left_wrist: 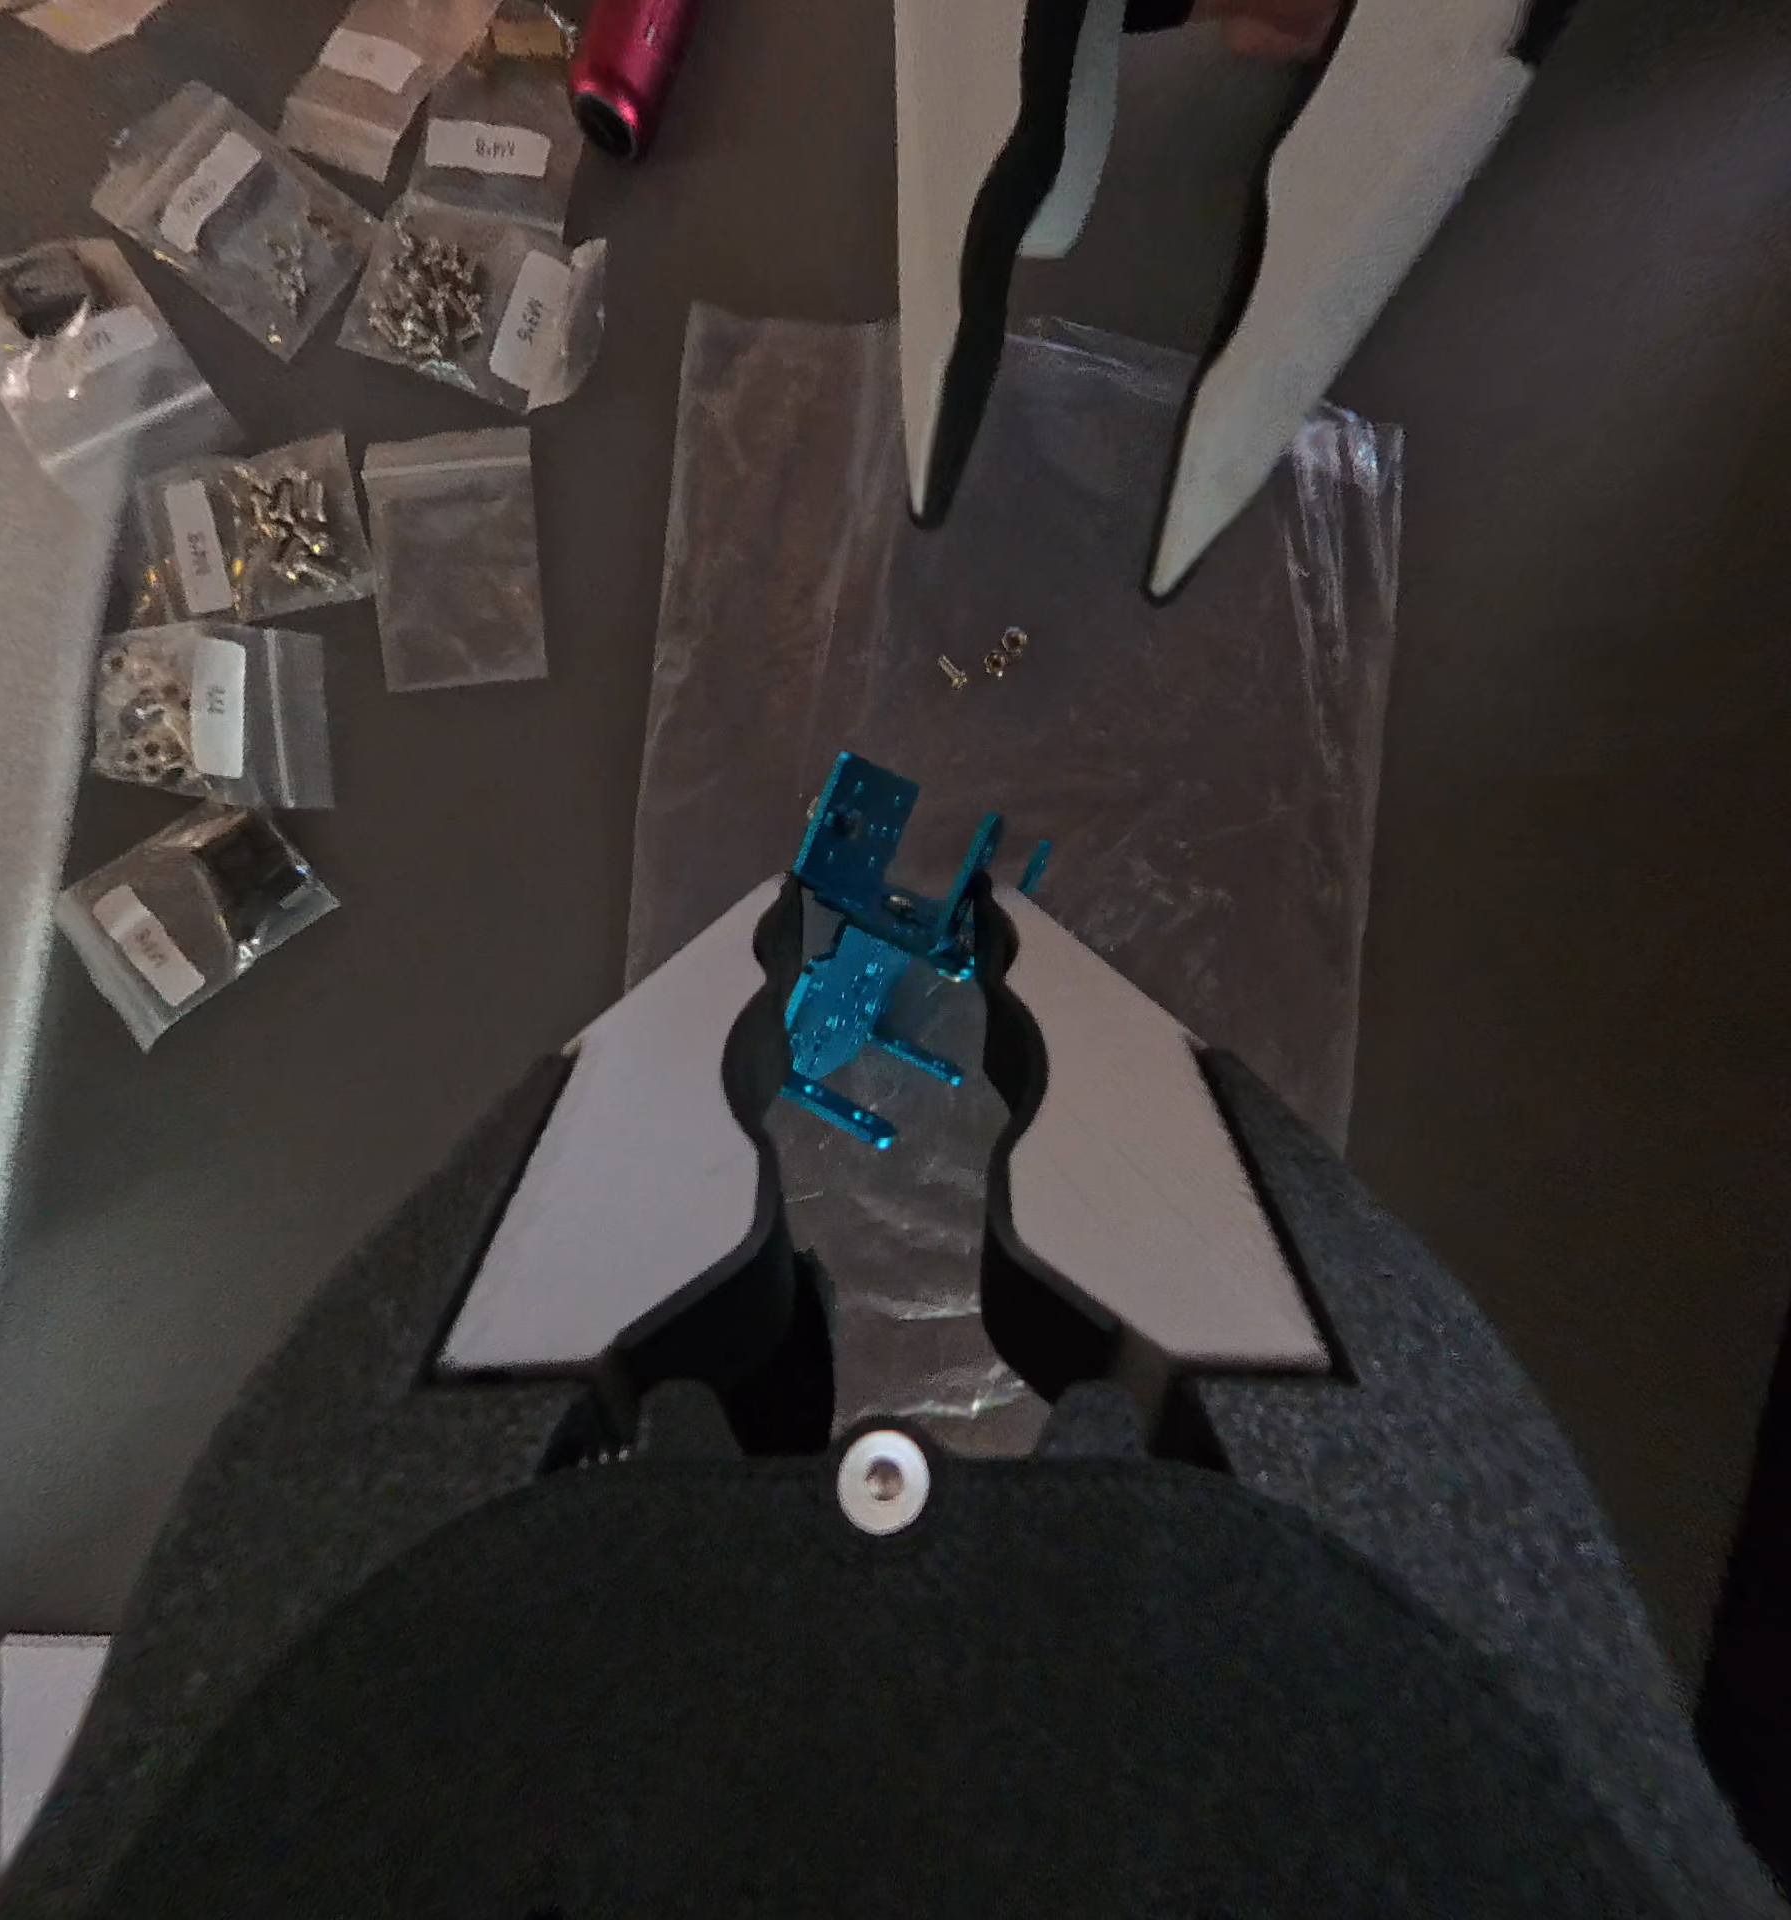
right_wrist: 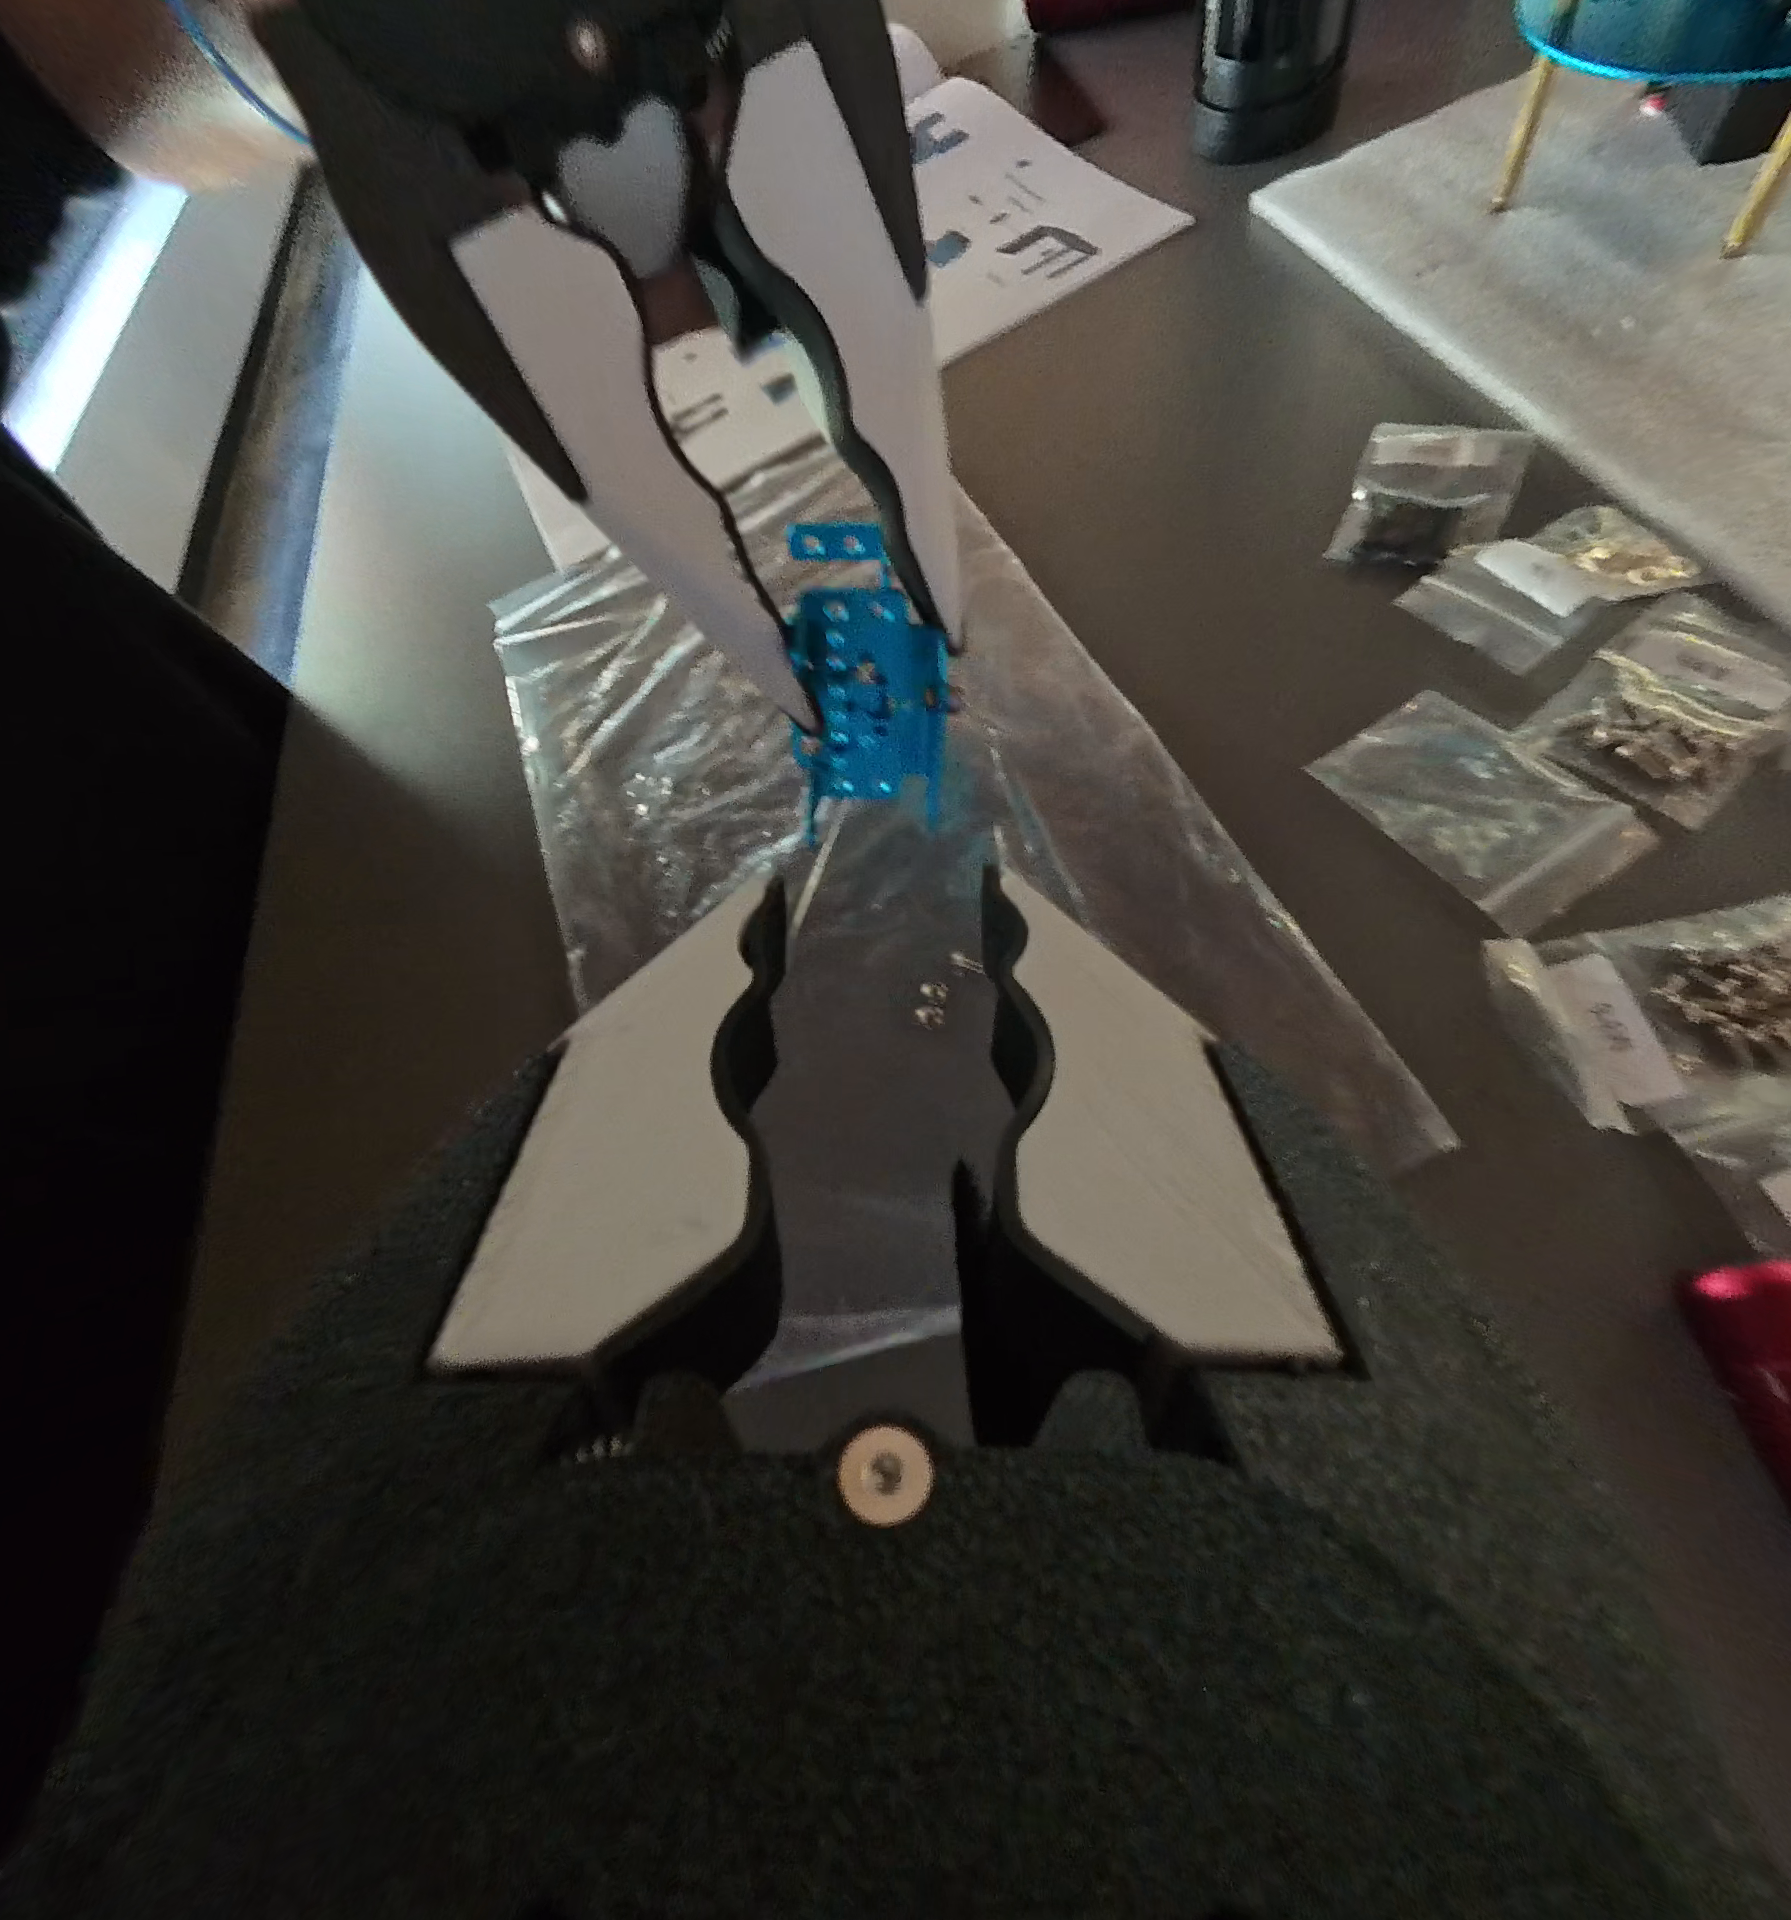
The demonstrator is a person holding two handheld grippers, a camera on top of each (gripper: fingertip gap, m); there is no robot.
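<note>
Left wrist view: left tool [left_wrist: 883, 883] pinches the blue bracket [left_wrist: 860, 935] at frame centre; right tool [left_wrist: 1047, 551] hangs spread above loose screws [left_wrist: 984, 660]

Bracket assembly [left_wrist: 875, 935] on plastic sheet [left_wrist: 1182, 831], screws [left_wrist: 984, 657] beyond, bags [left_wrist: 278, 540] left

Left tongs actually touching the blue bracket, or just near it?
Touching. In the left wrist view both fingertips of the left tongs press the sides of the blue bracket; the right wrist view shows the same clamp from the front.
</note>
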